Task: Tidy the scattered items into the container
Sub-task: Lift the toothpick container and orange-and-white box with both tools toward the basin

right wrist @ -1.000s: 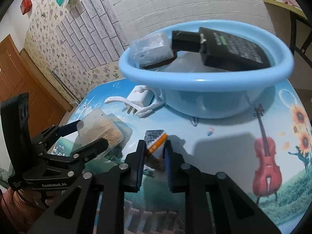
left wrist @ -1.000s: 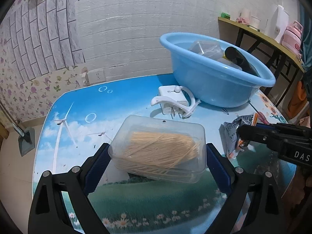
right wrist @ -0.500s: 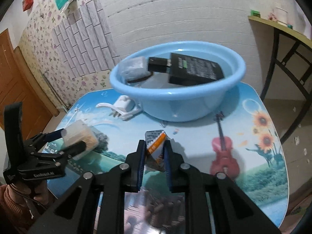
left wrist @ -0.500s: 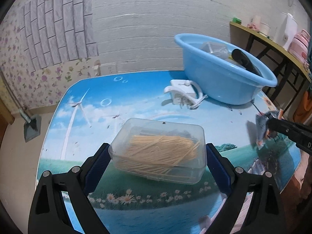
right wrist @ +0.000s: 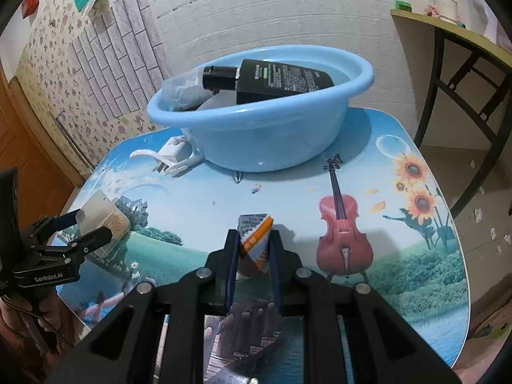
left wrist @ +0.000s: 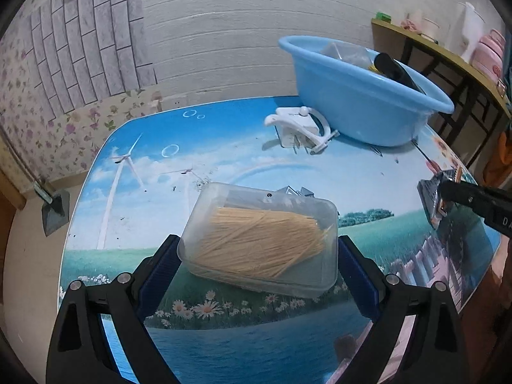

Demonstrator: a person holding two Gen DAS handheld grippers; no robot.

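Observation:
My left gripper (left wrist: 257,240) is shut on a clear plastic box of toothpicks (left wrist: 259,236) and holds it tilted above the picture-printed table (left wrist: 134,192). The right wrist view shows that box (right wrist: 105,216) at the far left in the left gripper (right wrist: 92,224). My right gripper (right wrist: 254,233) holds a small orange-and-grey packet (right wrist: 256,240) upright between its pads; its jaws are opening slightly, with the packet still between them. The blue basin (right wrist: 265,134) stands at the table's back, holding a black tube (right wrist: 281,78) and a clear bag (right wrist: 182,92).
A white plug adapter with a white hook (left wrist: 300,128) lies on the table just left of the basin (left wrist: 352,102). A side table with black legs (right wrist: 464,64) stands to the right. A brick-pattern wall runs behind the table.
Both grippers have drawn back from the basin, which now looks smaller and farther off. The left still carries the toothpick box and the right still carries the packet.

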